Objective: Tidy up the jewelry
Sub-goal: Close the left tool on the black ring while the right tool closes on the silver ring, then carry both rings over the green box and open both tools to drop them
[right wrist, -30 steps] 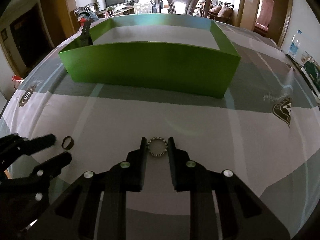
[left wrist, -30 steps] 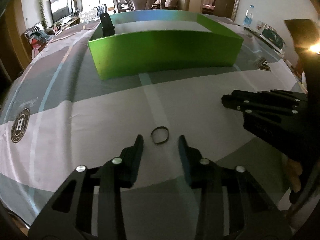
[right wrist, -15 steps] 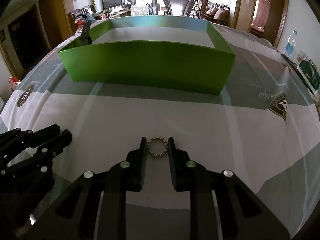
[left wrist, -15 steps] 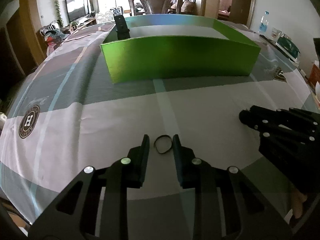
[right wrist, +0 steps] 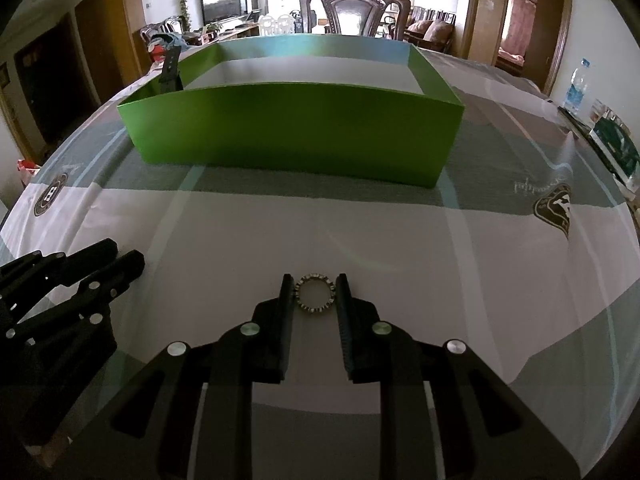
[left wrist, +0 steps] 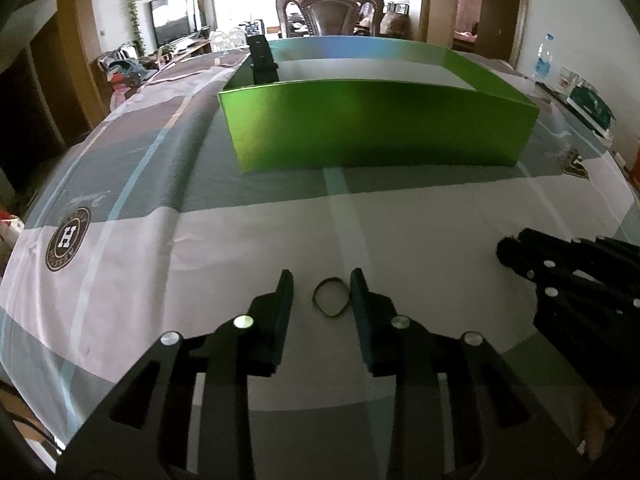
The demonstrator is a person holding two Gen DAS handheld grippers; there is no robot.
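You are working in a dining room, at a table under a checked cloth (left wrist: 248, 240), with a carved chair (left wrist: 332, 12) at 12 o'clock beyond it. The green box (left wrist: 376, 128) sits on the cloth at 12 o'clock from both grippers, well apart from them; a black watch strap (left wrist: 262, 62) stands up at its far-left corner.

Your right gripper (right wrist: 314, 296) has its fingers narrow around the beaded ring (right wrist: 314, 294), each pad touching or just beside its rim. Whether it is truly pinched I cannot tell. The ring is hard and round: squeeze off-centre and it could squirt out toward 12 o'clock, or tip flat and slide under a pad.

Your left gripper (left wrist: 322, 300) stands wider, with the thin band (left wrist: 331, 297) between the fingers, touching or just beside the pad at 3 o'clock and apart from the one at 9 o'clock. That band looks soft and lies flat on the cloth. Close unevenly and you may fold it, push it aside, or catch cloth with it and drag the fabric.

The two grippers are near each other, so lifting both together risks a knock.
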